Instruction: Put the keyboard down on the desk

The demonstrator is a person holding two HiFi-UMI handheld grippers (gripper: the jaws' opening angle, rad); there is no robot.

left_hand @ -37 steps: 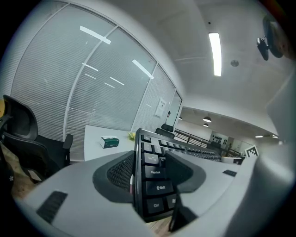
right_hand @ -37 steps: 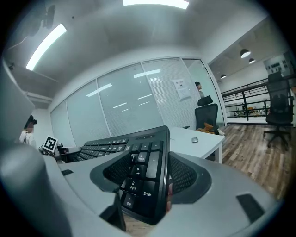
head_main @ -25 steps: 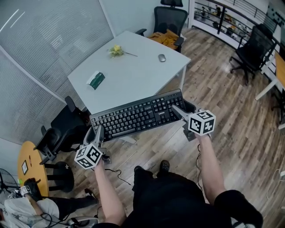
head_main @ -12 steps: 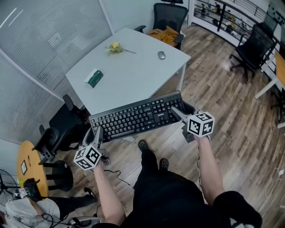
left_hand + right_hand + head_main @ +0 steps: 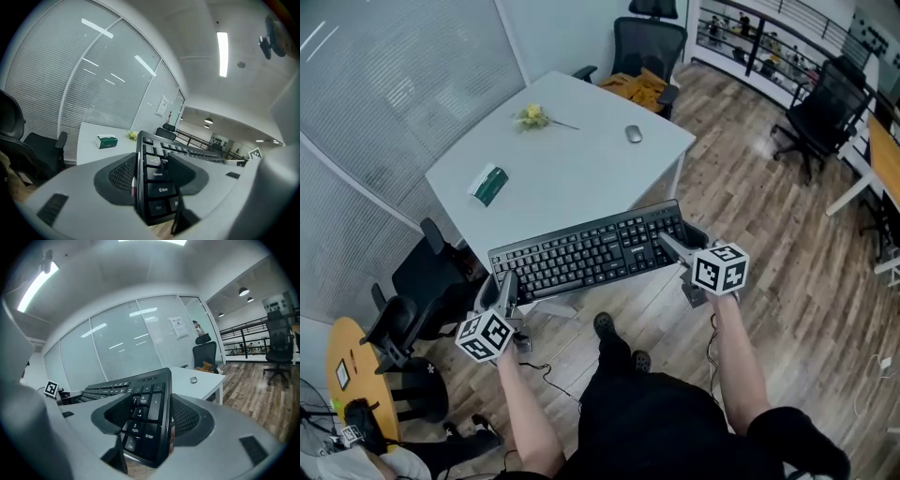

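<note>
The left gripper (image 5: 508, 281) sits at the left end of the keyboard (image 5: 586, 251), with its marker cube low and toward the person. In the left gripper view its two fingers (image 5: 123, 174) are clamped on that end, one pad against the underside and the other against the key face. The Caps Lock, Shift and Ctrl keys stand between the pads, and the short edge points back at the camera.

The keyboard is black and full-sized, carried level between the two grippers with its keys up. It hangs at the near edge of the desk (image 5: 581, 178). Most of it is over the wooden floor (image 5: 750, 216), and its far long edge overlaps the desk's near edge in the head view. Whether it touches the desk cannot be told.

The right gripper (image 5: 667, 240) holds the right end. In the right gripper view its fingers (image 5: 190, 420) are closed on the number pad end, with the Enter, 3 and 6 keys between the pads.

On the white desk a green box (image 5: 488, 184) lies toward the left edge and a yellow flower (image 5: 531, 116) lies near the far left corner. A mouse (image 5: 633, 134) lies near the far right corner. A black office chair (image 5: 647, 42) stands past the far edge.
</note>
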